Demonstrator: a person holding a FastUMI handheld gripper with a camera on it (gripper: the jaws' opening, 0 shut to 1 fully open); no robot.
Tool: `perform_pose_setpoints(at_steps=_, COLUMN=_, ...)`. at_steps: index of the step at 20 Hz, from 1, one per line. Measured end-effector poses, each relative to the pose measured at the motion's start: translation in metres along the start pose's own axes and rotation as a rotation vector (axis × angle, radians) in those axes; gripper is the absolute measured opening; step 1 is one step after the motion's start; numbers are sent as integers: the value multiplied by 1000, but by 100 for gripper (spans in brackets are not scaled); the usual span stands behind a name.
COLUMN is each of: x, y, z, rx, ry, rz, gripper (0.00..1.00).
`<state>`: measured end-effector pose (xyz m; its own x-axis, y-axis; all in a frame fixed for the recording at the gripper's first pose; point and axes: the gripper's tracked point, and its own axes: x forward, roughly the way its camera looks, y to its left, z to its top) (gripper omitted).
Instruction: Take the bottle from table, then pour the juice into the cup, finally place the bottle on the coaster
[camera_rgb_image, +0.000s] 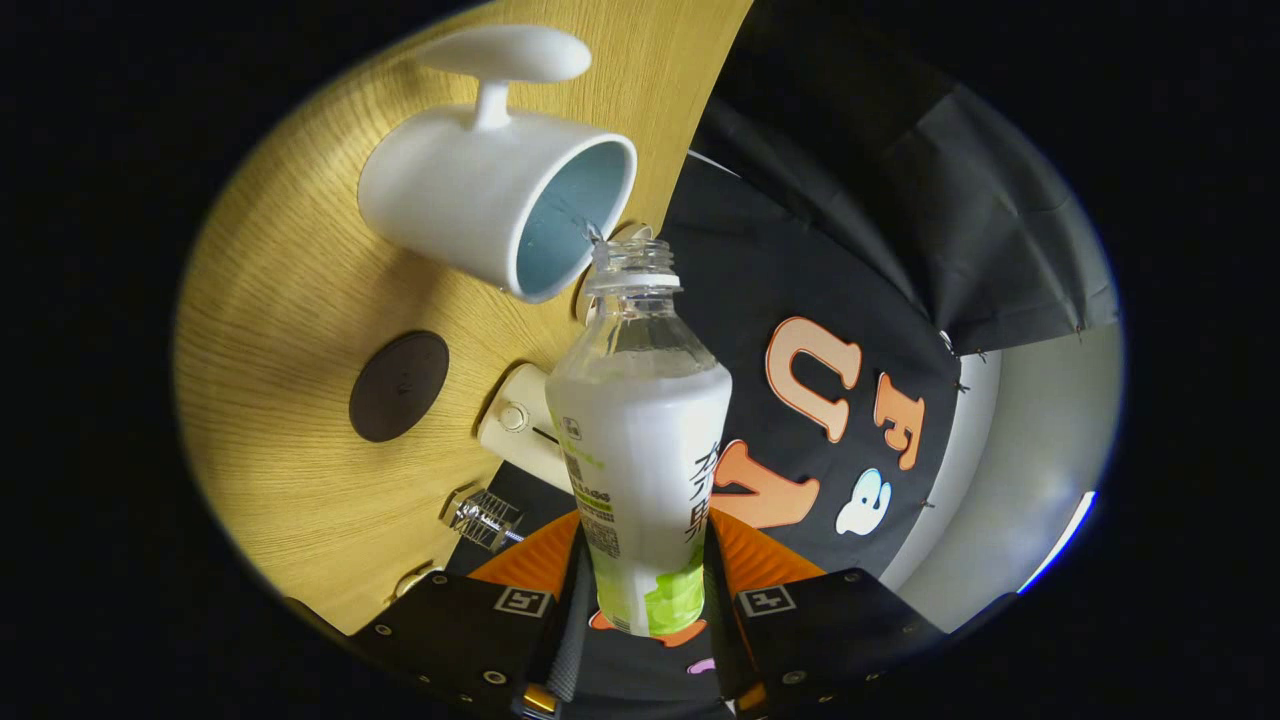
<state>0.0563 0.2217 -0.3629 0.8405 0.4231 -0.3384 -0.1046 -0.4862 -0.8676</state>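
1. Wooden table (290, 300) fills the left of the frame.
2. White cup (480, 195) sits upper centre.
3. Uncapped bottle (640, 440) stands mid-frame, mouth at the cup's rim.
4. Gripper (645, 600), bottom centre, is clamped on the bottle's lower body.
5. Dark round coaster (398, 386) lies left of the bottle.
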Motion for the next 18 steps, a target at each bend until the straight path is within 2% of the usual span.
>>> perform_pose_setpoints(at_steps=11, x=-7, y=1, z=5, rx=-5, ry=-5, rz=9, gripper=53)
perform_pose_setpoints(at_steps=18, x=-14, y=26, z=7, rx=150, ry=33, rz=63, gripper=53)
